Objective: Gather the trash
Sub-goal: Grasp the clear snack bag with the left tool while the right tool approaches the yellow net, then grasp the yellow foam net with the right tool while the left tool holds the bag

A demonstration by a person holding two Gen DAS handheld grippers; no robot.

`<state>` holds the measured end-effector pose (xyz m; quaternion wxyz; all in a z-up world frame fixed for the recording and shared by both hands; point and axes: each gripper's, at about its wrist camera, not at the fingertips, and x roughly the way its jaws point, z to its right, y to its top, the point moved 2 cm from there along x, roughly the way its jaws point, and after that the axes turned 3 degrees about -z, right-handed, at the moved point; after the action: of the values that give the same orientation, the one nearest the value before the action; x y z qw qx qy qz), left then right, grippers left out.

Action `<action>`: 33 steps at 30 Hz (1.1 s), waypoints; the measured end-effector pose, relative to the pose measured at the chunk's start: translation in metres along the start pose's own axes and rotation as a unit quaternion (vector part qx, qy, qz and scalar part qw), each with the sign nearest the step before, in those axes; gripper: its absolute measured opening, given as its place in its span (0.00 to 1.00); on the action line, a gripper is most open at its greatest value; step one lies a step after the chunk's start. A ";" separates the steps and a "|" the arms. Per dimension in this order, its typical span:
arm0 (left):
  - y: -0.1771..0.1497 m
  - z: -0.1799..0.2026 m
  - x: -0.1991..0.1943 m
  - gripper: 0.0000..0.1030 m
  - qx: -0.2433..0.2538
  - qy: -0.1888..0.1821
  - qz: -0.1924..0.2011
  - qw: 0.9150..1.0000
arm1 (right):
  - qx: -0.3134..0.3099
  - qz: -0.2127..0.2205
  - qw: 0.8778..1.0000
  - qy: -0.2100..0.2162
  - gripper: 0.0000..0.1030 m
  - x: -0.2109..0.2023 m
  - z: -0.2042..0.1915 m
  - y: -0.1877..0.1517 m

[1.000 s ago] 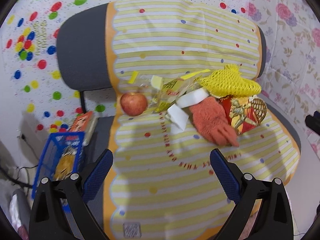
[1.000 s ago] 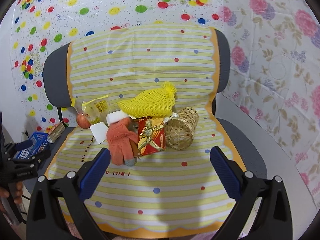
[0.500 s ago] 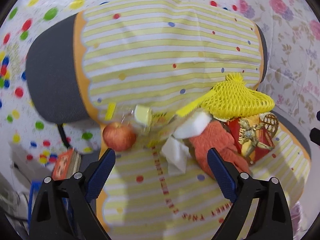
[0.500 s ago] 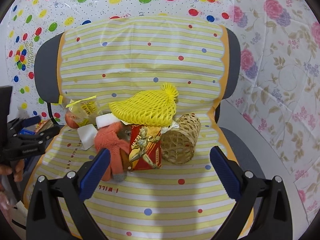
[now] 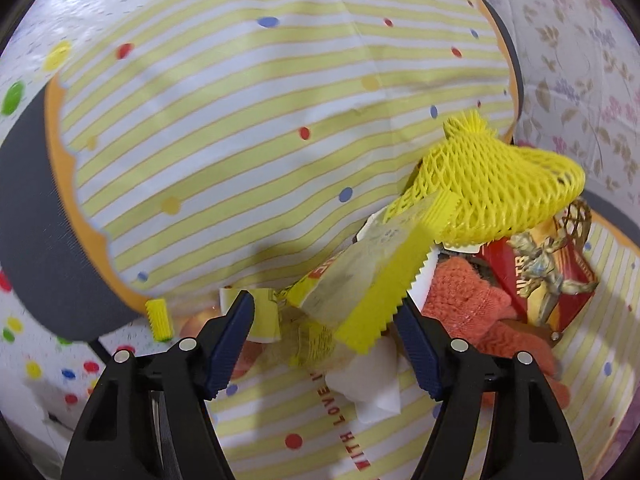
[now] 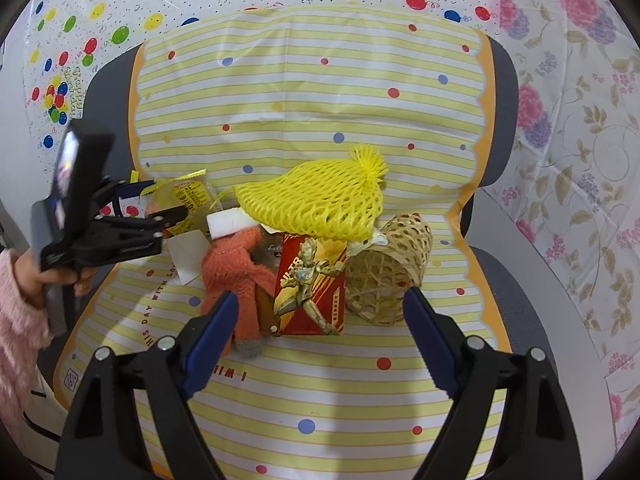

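A pile lies on a chair seat covered with a yellow striped cloth [image 6: 320, 380]. A clear yellow-edged snack wrapper [image 5: 360, 276] sits between the jaws of my open left gripper [image 5: 324, 340], which also shows in the right wrist view [image 6: 160, 204]; the pads do not press it. Beside it are a yellow foam net [image 6: 316, 204], an orange glove [image 6: 236, 268], a red card pack [image 6: 310, 284], white foam [image 6: 228, 222] and white paper [image 5: 368, 392]. My right gripper [image 6: 320, 320] is open and empty, in front of the glove and card pack.
A woven bamboo basket [image 6: 390, 268] lies on its side right of the card pack. An apple [image 5: 200, 320] is partly hidden behind the left finger. The grey chair back [image 6: 500, 120] rises behind; patterned sheets cover the walls.
My left gripper has moved forward and down to the pile; the wrapper now lies between its jaws. My right gripper has moved closer to the glove and card pack.
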<state>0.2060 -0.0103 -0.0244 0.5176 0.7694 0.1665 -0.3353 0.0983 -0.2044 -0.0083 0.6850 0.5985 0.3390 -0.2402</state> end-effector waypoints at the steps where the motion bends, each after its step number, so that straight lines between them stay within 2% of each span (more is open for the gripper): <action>1: 0.001 0.002 0.003 0.69 0.008 0.000 -0.003 1.000 | -0.002 -0.001 1.000 0.003 0.80 0.001 0.000 0.000; 4: -0.002 0.006 0.005 0.58 0.022 -0.006 -0.014 1.000 | -0.010 -0.003 1.000 0.004 0.80 0.001 -0.002 -0.002; 7: -0.006 0.007 -0.001 0.34 0.019 -0.013 -0.015 1.000 | -0.011 -0.001 1.000 0.009 0.80 -0.002 -0.003 -0.004; 8: -0.008 0.006 -0.005 0.21 0.017 -0.017 -0.013 1.000 | -0.012 0.000 1.000 0.009 0.80 -0.003 -0.004 -0.005; 10: -0.011 0.000 -0.019 0.15 0.004 -0.026 -0.003 1.000 | -0.012 0.005 1.000 0.009 0.80 -0.008 -0.005 -0.005; 12: -0.014 -0.011 -0.039 0.08 -0.030 -0.038 0.013 0.999 | -0.011 0.011 1.000 0.009 0.80 -0.014 -0.006 -0.006; 13: -0.014 -0.016 -0.046 0.08 -0.047 -0.045 0.018 0.998 | -0.010 0.013 1.000 0.009 0.80 -0.017 -0.006 -0.007; 15: -0.019 -0.033 -0.072 0.06 -0.105 -0.073 0.038 0.991 | -0.007 0.021 1.000 0.009 0.80 -0.023 -0.006 -0.008; 18: -0.028 -0.045 -0.104 0.05 -0.159 -0.101 0.064 0.980 | 0.004 0.030 0.999 0.015 0.80 -0.030 -0.005 -0.009; 20: -0.037 -0.049 -0.126 0.05 -0.184 -0.100 0.078 0.975 | 0.009 0.037 0.999 0.019 0.70 -0.033 -0.006 -0.010; 22: -0.043 -0.046 -0.142 0.05 -0.191 -0.087 0.086 0.974 | 0.012 0.044 0.999 0.021 0.50 -0.035 -0.007 -0.010; 24: -0.050 -0.041 -0.153 0.05 -0.197 -0.078 0.091 0.973 | 0.014 0.047 0.999 0.022 0.41 -0.035 -0.007 -0.011; 29: -0.062 -0.027 -0.167 0.05 -0.196 -0.048 0.098 0.974 | 0.001 0.035 0.999 0.010 0.41 -0.019 -0.009 -0.009; 32: -0.065 -0.026 -0.165 0.05 -0.206 -0.055 0.093 0.973 | -0.007 0.032 0.999 0.001 0.50 -0.006 -0.008 -0.006; 33: -0.065 -0.027 -0.163 0.05 -0.206 -0.052 0.092 0.973 | -0.009 0.032 0.999 -0.002 0.56 0.000 -0.006 -0.003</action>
<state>0.0585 0.0555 0.0495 0.7015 0.6399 0.1337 -0.2839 0.0954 -0.1992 -0.0108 0.6984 0.6025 0.3201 -0.2163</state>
